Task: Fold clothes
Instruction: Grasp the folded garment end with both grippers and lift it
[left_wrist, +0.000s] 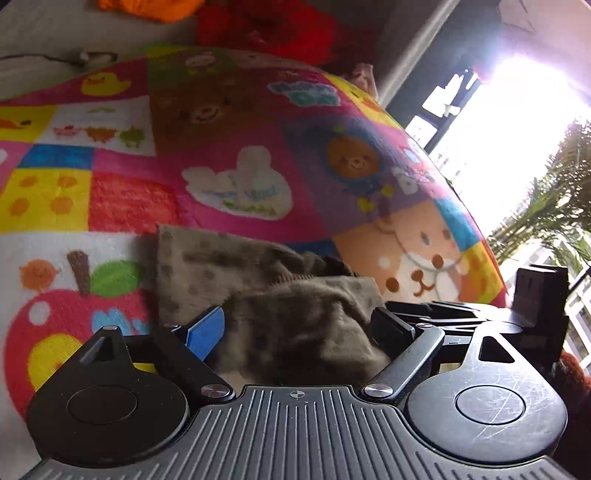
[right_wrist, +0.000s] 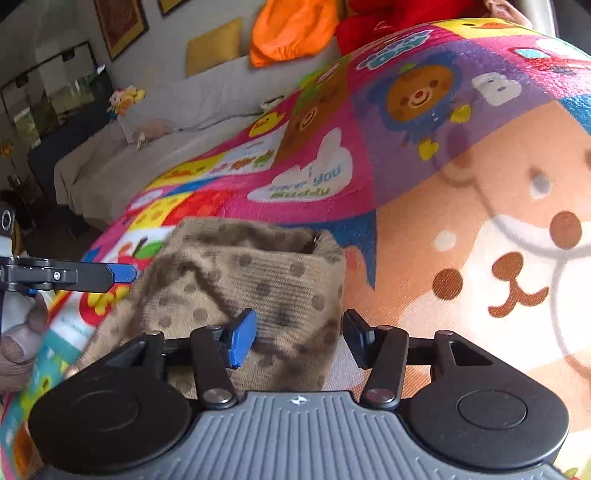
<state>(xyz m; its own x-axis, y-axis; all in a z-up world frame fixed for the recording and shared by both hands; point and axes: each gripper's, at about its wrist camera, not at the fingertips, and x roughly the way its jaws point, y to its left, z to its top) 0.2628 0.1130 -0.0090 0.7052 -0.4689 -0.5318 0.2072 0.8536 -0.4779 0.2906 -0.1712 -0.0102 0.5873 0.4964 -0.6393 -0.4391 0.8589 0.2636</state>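
A brown garment with dark polka dots (right_wrist: 240, 273) lies bunched on a colourful cartoon-print blanket (right_wrist: 461, 229). My right gripper (right_wrist: 299, 338) stands open low over the garment's near edge. Its blue-padded left finger rests on the cloth, and its right finger is just past the cloth's right edge. In the left wrist view the same garment (left_wrist: 288, 306) fills the wide gap of my left gripper (left_wrist: 299, 328), whose jaws are spread and not pinching it. One blue-tipped fingertip (right_wrist: 120, 273) of the left gripper reaches in beside the garment's left edge.
An orange cloth (right_wrist: 291, 29) and a red cloth (right_wrist: 388, 22) lie at the far end. A white-covered sofa (right_wrist: 147, 155) with a yellow cushion (right_wrist: 214, 46) runs along the left. A gloved hand (right_wrist: 18, 343) shows at the left edge. A bright window (left_wrist: 517, 129) glares on the right.
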